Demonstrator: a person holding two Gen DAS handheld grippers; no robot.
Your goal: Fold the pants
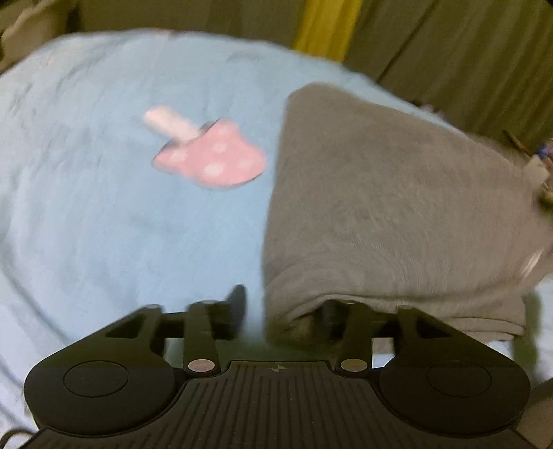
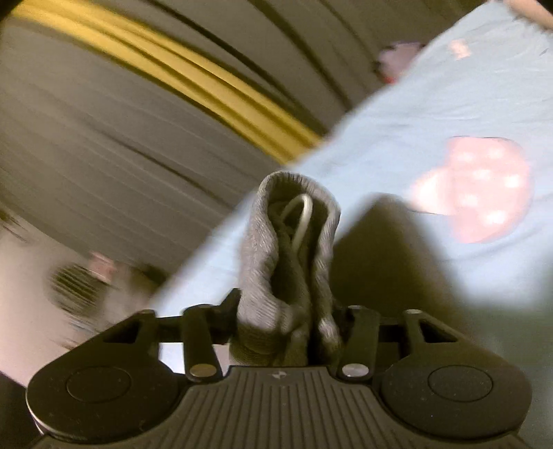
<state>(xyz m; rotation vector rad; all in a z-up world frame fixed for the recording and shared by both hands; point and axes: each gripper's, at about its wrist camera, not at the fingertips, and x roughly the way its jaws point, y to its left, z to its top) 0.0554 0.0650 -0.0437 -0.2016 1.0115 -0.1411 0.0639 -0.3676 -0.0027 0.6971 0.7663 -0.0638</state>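
- Nearest the lens in the left wrist view, the left gripper (image 1: 281, 307) is seen with its fingers spread wide; one finger (image 1: 236, 298) rests over bare sheet and the other is tucked under the near edge of the gray pants (image 1: 397, 214), so no grip on the cloth is shown.
- To the left of the pants, a light blue bedsheet (image 1: 103, 207) is spread across the scene, and a pink mushroom print (image 1: 211, 155) with pale dots is seen on it at mid distance.
- On the right side of that view, the pants are laid as a broad folded slab on the sheet, their near hem just beside the gripper.
- Beyond the sheet, olive curtains (image 1: 432, 41) with a yellow strip (image 1: 328, 27) are seen at the far edge.
- In the right wrist view, the right gripper (image 2: 288, 321) is closed on a bunched, ribbed end of the pants (image 2: 293, 248), held upright above the sheet, with a white drawstring (image 2: 302, 217) looped inside the fold.
- Much of this view is blurred; the mushroom print is made out to the right.
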